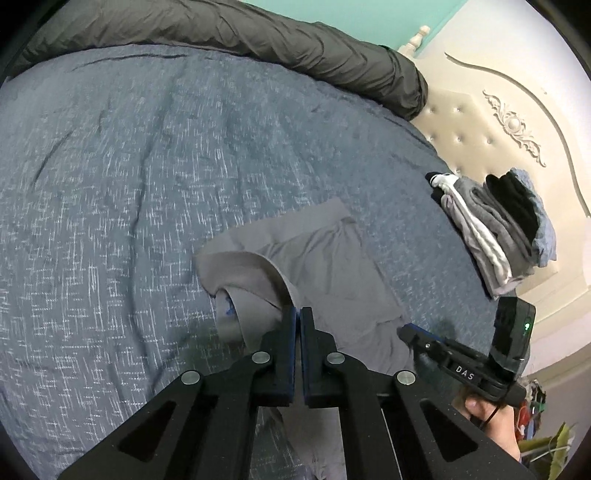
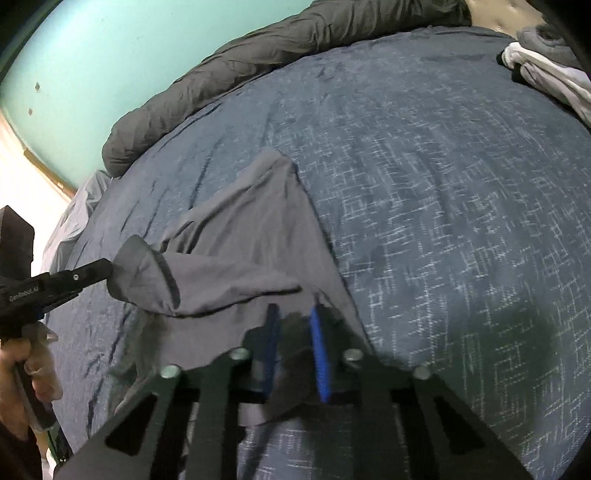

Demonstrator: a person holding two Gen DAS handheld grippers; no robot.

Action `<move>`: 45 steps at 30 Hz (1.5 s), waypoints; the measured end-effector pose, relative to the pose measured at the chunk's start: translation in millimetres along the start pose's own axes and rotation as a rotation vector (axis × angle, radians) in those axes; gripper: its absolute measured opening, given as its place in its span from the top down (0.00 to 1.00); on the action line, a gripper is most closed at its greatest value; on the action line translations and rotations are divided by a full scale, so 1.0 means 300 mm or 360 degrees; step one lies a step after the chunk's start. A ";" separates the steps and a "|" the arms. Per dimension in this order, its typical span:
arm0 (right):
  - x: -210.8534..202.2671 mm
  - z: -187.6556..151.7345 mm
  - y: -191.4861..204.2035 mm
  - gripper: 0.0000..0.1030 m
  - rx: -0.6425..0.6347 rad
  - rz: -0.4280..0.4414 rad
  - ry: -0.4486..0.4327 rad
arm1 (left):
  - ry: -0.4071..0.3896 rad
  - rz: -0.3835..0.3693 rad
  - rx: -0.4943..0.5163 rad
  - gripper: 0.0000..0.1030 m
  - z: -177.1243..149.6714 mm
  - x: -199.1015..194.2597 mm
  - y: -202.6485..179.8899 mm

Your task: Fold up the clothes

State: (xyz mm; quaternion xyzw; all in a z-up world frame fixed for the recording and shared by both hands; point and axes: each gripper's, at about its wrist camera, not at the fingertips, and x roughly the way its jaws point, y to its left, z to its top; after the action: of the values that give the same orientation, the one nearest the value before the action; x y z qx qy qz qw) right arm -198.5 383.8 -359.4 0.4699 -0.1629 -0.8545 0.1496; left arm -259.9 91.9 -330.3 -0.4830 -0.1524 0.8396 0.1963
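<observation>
My left gripper [image 1: 297,314] clamped tight on lifted corner of grey shorts [image 1: 325,266], pads pressed together over cloth. Shorts lie mid-bed on blue bedspread [image 1: 129,166], waistband toward far side. My right gripper [image 2: 295,325] pinches near edge of same shorts; blurred in own view, cloth bunched between blue pads. Folded clothes pile [image 1: 495,225] sits at far right by cream headboard [image 1: 517,122]. Dark quilt [image 1: 258,33] rolled along far edge.

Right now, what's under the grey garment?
The blue bedspread lies under the grey garment. The left gripper pinches one lifted edge. What the flat part covers is hidden.
</observation>
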 end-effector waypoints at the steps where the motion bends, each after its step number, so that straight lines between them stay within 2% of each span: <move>1: -0.003 0.000 -0.006 0.96 0.0005 0.0006 -0.0002 | -0.0004 0.0000 0.0000 0.98 0.003 -0.002 0.000; 7: -0.022 -0.008 -0.023 1.00 0.0034 0.0043 -0.0026 | -0.0037 0.0010 0.0009 0.98 0.031 -0.021 -0.012; 12: -0.055 0.004 -0.041 1.00 0.0074 0.0079 -0.0098 | -0.0059 0.0028 0.0037 0.98 0.070 -0.041 -0.028; 17: -0.045 0.017 -0.037 0.97 0.0068 0.0091 -0.0075 | -0.0086 0.0030 0.0051 0.98 0.100 -0.063 -0.048; 18: -0.039 0.018 -0.029 0.96 0.0057 0.0093 -0.0059 | -0.0090 0.0032 0.0053 0.98 0.104 -0.067 -0.049; 19: -0.035 0.017 -0.022 0.87 0.0039 0.0084 -0.0048 | -0.0093 0.0036 0.0055 0.98 0.107 -0.071 -0.049; 20: -0.031 0.016 -0.016 0.70 0.0020 0.0073 -0.0038 | -0.0097 0.0039 0.0056 0.98 0.110 -0.075 -0.049; 21: -0.021 0.013 -0.006 0.63 -0.0003 0.0039 -0.0015 | -0.0099 0.0042 0.0052 0.98 0.113 -0.077 -0.047; 25: -0.002 -0.003 0.002 0.62 -0.0021 -0.0005 0.0018 | -0.0099 0.0042 0.0033 0.98 0.116 -0.080 -0.029; 27: -0.006 -0.007 0.000 0.65 -0.0027 -0.0019 0.0013 | -0.0100 0.0043 0.0031 0.98 0.113 -0.080 -0.024; 35: -0.017 -0.017 0.018 0.94 -0.0086 0.0015 0.0017 | -0.0097 0.0032 0.0023 0.98 0.110 -0.082 -0.008; 38: -0.012 -0.010 0.023 0.98 -0.0066 0.0031 0.0006 | -0.0096 0.0038 0.0024 0.98 0.113 -0.081 -0.005; 45: -0.045 0.013 -0.011 0.99 0.0047 0.0096 -0.0047 | -0.0097 0.0046 0.0024 0.98 0.121 -0.082 -0.005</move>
State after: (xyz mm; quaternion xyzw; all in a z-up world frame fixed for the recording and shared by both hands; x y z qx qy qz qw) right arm -195.1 392.8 -348.8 0.4543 -0.1917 -0.8539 0.1661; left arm -280.1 79.0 -293.6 -0.4579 -0.1450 0.8578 0.1829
